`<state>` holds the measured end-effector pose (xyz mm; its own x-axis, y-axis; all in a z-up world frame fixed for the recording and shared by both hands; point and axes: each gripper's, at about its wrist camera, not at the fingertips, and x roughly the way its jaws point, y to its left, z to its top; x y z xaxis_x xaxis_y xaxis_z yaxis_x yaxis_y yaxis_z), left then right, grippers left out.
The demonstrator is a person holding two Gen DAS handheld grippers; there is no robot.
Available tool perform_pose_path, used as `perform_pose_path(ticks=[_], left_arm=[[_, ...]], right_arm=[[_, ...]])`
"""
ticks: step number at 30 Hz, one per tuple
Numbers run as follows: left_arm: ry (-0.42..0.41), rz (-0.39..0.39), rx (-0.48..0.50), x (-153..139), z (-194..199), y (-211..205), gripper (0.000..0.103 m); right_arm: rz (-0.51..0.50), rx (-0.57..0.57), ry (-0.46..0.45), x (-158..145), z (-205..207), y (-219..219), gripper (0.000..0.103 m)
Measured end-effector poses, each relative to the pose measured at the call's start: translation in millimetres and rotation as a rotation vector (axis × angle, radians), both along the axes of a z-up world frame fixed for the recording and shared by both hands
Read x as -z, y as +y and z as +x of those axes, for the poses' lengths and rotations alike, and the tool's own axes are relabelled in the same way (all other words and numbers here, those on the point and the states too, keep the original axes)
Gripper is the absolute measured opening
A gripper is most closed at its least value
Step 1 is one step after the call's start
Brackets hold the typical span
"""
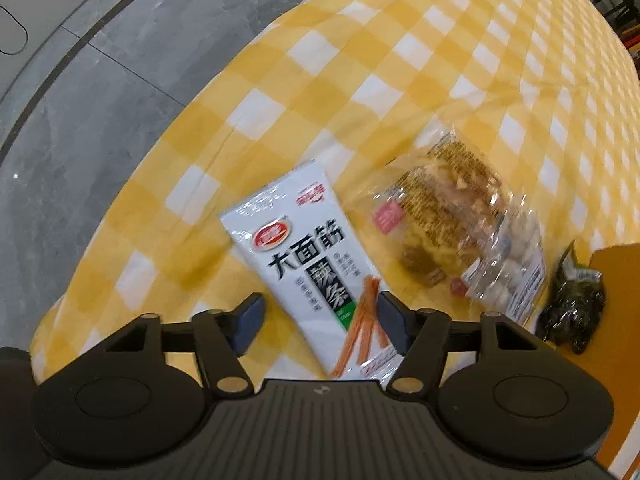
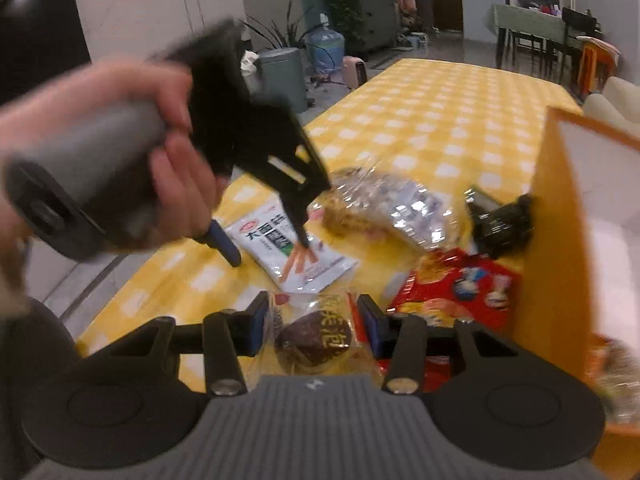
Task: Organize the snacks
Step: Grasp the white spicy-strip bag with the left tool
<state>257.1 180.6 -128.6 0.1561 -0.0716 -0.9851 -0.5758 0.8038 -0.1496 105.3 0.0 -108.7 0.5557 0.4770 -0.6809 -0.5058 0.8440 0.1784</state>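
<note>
A white snack packet (image 1: 304, 264) with black lettering and orange sticks printed on it lies flat on the yellow checked tablecloth (image 1: 360, 80). My left gripper (image 1: 320, 320) points down over the packet's near end, open; the left pad stands clear of it and the right pad is at its edge. In the right wrist view a hand (image 2: 120, 120) holds that left gripper (image 2: 268, 248) over the white packet (image 2: 288, 248). My right gripper (image 2: 316, 328) is shut on a clear-wrapped dark round cake (image 2: 314, 340), held above the table.
A clear bag of bread (image 1: 452, 224) lies right of the white packet, and a dark packet (image 1: 572, 304) leans by an orange box (image 2: 560, 240). A red snack bag (image 2: 456, 288) lies before the box. The table's left edge drops to grey floor (image 1: 100, 120).
</note>
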Motion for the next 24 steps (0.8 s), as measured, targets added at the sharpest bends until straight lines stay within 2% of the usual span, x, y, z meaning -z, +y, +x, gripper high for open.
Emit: perform_pose_path(ticks=[5,11,13,15,19,24], left_arm=[[0.017,-0.008,-0.044,2.2,8.6,3.7,0.08],[0.086,0.083,-0.059,4.3,22.0,-11.2,0.085],[0.1,0.12,-0.044,5.4,25.1,-19.7,0.083],[0.078,0.14,-0.012,3.4,25.0,-27.6,0.074],[0.054,0.148,0.041,0.8,17.3,-32.0,0.068],[-0.04,0.086,0.12,-7.9,-10.8,-24.3,0.064]], right_arm=[[-0.134,-0.029,0.031,-15.5,3.0,-2.2,0.046],[-0.129,-0.026,0.069,-16.0,3.9,-8.8,0.046],[-0.128,-0.031,0.069,-14.4,7.5,-7.7,0.046],[-0.129,-0.033,0.062,-15.3,7.0,-6.7,0.046],[-0.127,-0.024,0.054,-17.8,7.5,-8.4,0.046],[-0.14,-0.013,0.044,-19.9,8.1,-12.7,0.046]])
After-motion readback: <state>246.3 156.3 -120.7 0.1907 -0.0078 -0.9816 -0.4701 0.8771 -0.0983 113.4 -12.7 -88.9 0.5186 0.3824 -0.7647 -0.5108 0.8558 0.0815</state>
